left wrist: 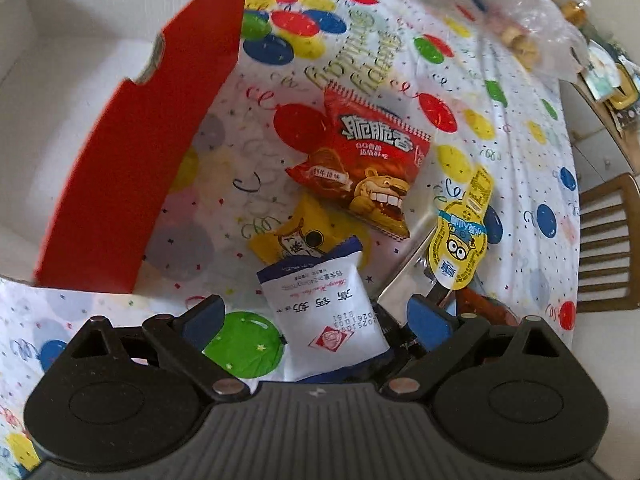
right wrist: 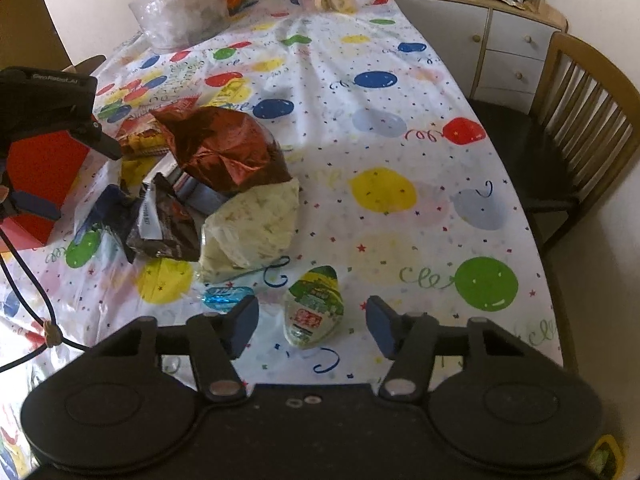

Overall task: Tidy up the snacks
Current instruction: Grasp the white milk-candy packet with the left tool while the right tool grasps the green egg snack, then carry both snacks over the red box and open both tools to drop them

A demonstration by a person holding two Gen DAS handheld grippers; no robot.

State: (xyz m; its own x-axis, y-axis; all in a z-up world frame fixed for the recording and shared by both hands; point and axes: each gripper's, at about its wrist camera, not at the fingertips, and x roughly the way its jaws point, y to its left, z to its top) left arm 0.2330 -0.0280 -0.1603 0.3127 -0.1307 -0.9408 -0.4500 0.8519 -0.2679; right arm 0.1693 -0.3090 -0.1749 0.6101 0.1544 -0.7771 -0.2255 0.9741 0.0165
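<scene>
So the left gripper (left wrist: 316, 316) hangs with its jaws spread wide around a white and blue milk-candy packet (left wrist: 326, 314), not pinching it. Just past that packet lie a yellow pouch (left wrist: 296, 232) and a red crinkly snack bag (left wrist: 360, 172), right beside the red cardboard box's (left wrist: 132, 160) open edge. The right gripper (right wrist: 312, 326) is also wide open, over a small green-labelled packet (right wrist: 314, 308). The balloon-print tablecloth (right wrist: 400, 128) is bare out to the table's right edge, by the wooden chair (right wrist: 580, 92).
</scene>
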